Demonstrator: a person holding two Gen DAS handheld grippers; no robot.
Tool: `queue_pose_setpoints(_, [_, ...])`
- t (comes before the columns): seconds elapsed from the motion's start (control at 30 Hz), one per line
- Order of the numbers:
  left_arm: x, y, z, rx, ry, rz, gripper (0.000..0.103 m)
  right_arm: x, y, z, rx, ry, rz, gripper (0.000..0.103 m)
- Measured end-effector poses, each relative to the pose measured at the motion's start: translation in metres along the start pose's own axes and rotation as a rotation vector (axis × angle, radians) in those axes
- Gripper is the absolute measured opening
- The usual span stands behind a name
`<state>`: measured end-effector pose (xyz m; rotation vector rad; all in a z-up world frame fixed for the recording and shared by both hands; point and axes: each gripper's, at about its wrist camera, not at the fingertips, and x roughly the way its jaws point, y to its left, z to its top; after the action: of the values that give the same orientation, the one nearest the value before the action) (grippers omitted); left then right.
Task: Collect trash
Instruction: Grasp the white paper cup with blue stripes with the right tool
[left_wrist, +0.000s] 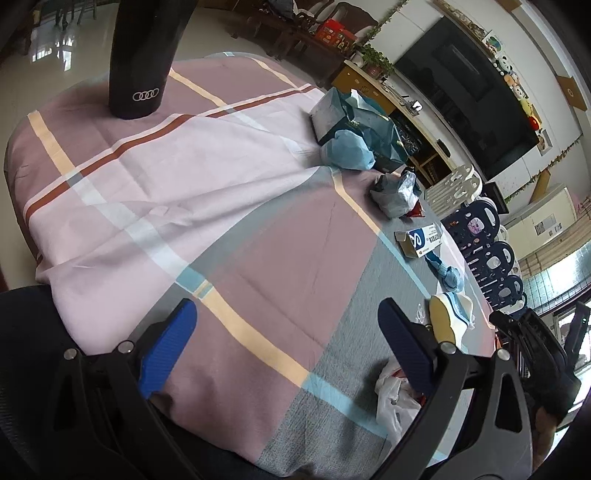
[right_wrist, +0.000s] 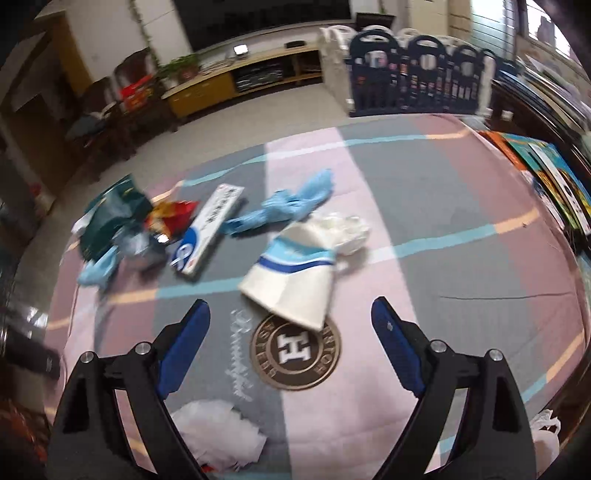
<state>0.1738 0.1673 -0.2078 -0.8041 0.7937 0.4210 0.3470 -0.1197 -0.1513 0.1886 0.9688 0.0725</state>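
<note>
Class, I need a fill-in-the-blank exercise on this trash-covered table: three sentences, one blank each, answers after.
1. The paper cup lies on its ____.
2. Both fingers of the right tool are ____ in colour.
3. The black bottle carries a logo of four ____.

Answers: side; blue; rings
</note>
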Motion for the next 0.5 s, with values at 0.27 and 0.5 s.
queue_pose_setpoints(0.27, [0.004, -0.005, -0.002, 0.035, 0.025, 0.01, 0.098, 0.069, -0.023, 0.017, 0.185, 0.115, 0.001, 0.087])
queue_pose_setpoints(0.5, [0.01, -0.009, -0.003, 0.055, 0.071, -0.037, 0.098, 0.069, 0.001, -0.003, 0.12, 0.137, 0.116, 0.04])
